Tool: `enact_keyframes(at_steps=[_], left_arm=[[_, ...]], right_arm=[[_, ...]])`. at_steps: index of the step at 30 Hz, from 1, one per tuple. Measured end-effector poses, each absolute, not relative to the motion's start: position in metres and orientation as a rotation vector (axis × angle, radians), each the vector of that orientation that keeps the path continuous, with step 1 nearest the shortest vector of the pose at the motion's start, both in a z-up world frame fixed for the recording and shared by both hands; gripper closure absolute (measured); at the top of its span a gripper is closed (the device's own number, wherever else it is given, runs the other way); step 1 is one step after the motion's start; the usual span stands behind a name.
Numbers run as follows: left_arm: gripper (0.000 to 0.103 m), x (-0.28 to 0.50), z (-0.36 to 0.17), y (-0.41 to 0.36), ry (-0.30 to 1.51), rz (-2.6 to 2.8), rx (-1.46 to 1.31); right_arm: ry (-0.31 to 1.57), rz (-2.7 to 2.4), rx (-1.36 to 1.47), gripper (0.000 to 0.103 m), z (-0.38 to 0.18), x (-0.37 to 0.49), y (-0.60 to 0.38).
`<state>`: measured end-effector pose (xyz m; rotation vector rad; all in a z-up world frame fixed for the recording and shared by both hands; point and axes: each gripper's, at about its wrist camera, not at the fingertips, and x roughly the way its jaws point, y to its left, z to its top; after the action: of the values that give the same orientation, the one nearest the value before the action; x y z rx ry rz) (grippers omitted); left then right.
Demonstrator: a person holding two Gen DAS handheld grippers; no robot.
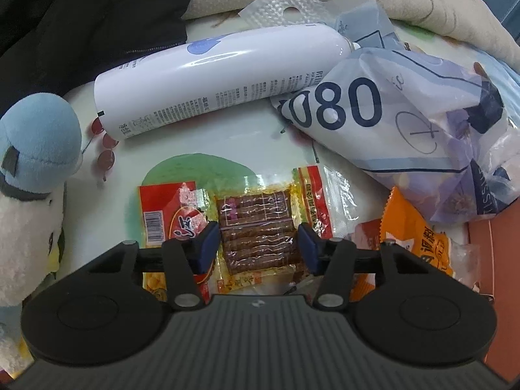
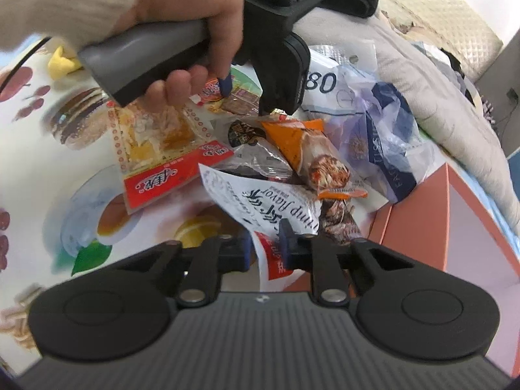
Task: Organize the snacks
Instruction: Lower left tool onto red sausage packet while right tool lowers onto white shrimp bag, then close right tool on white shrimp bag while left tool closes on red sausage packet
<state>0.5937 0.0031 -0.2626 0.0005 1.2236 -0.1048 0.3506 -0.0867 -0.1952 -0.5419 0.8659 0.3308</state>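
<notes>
The left tool (image 1: pixel 258 247) points steeply down over a clear packet of brown strips (image 1: pixel 256 230) that lies flat on the printed worktop (image 1: pixel 227 136). Its blue pads straddle the packet's brown middle, partly open, one on each side. Whether the pads already press the film is hard to judge in the left wrist view, so I take it as not yet gripped. To close well here, the tool should sink until the pads reach below the packet's top face, then squeeze across the short width, so that the film bunches instead of sliding away. The red-edged packet (image 1: pixel 169 211), tucked under it on the tool's left, may lift with it if the pads catch both.

The right tool (image 2: pixel 265 247) is nearly closed on the lower edge of a white shrimp-flavour packet (image 2: pixel 260 204), with the film pinched between its pads. That packet sits at the near end of a loose heap, and an orange packet (image 2: pixel 312 156) and a dark packet (image 2: pixel 250 152) lie just ahead of the tool. A slow, straight lift would help keep the overlapping neighbours from being dragged along. An orange box (image 2: pixel 422 224), off to the tool's right, looks the likely place to put the snacks. The white spray can (image 1: pixel 211 78) and the plastic bag (image 1: pixel 406 120), beyond the left tool, stay clear of both grips.
</notes>
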Motion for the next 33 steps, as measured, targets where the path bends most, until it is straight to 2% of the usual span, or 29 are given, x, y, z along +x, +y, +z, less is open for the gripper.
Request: enact_keyframes(at_steps=[6,18,19,20,25,31,33], left_arm=[[0.047,0.588,-0.257,0.003,1.239,-0.119,-0.006],[0.050,0.559,-0.202,0.004,1.176,-0.155,-0.063],[0.058,0.555,-0.196,0.005,1.168,-0.158,-0.072],[0.097,0.552,-0.191,0.007,1.172,-0.160,-0.078],[0.097,0.530,-0.177,0.018,1.187,-0.179,-0.130],[0.097,0.514,-0.194,0.033,1.229,-0.196,-0.172],[0.096,0.517,-0.198,0.036,1.226,-0.199,-0.187]], right_arm=[[0.870,0.341,-0.555,0.092,-0.186,0.340,-0.087],[0.897,0.364,-0.540,0.094,-0.163,0.311,-0.091],[0.900,0.366,-0.540,0.094,-0.161,0.310,-0.092],[0.902,0.367,-0.539,0.095,-0.160,0.308,-0.092],[0.923,0.379,-0.529,0.095,-0.153,0.295,-0.092],[0.995,0.418,-0.510,0.094,-0.160,0.271,-0.096],[1.029,0.424,-0.491,0.091,-0.166,0.266,-0.099]])
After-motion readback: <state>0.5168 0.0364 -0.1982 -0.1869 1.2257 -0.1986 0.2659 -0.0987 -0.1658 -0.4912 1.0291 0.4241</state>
